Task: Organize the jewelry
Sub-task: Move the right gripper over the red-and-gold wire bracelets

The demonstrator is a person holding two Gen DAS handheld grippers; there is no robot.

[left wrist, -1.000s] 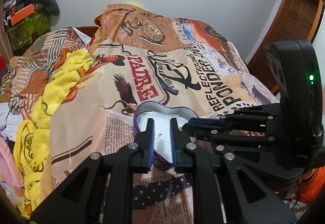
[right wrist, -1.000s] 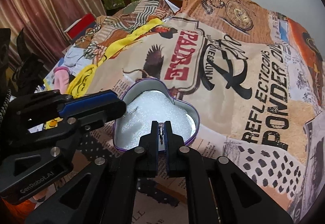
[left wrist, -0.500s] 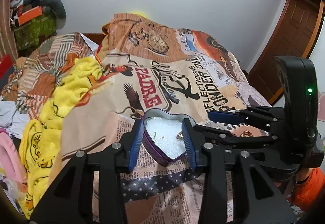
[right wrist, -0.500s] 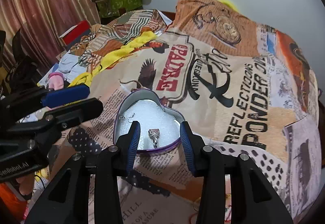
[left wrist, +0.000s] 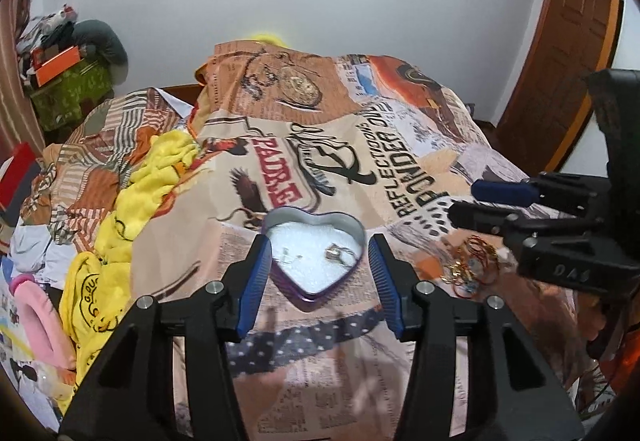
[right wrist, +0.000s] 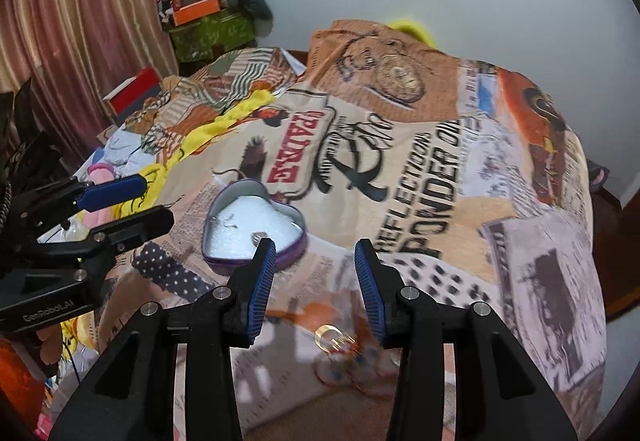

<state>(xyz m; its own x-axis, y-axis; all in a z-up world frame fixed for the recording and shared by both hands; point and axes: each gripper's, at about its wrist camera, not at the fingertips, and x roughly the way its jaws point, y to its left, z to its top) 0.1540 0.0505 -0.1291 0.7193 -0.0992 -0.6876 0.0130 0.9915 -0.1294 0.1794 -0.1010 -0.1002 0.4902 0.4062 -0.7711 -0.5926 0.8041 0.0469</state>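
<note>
A heart-shaped tin (left wrist: 316,237) lined with white foam sits on a newspaper-print bedspread (left wrist: 420,169), holding a ring (left wrist: 338,254) at its 3 o'clock side and a small earring (left wrist: 289,255) at 9 o'clock. The left gripper (left wrist: 318,281) hangs above the tin's pointed tip, its blue-padded jaws having just been opening, with nothing pressed between them. The right gripper (right wrist: 316,281) (jaws likewise parted and empty) hovers at the tin's 4 o'clock, over a loose pile of bangles (right wrist: 352,359) and other jewelry lying on the bedspread.
</note>
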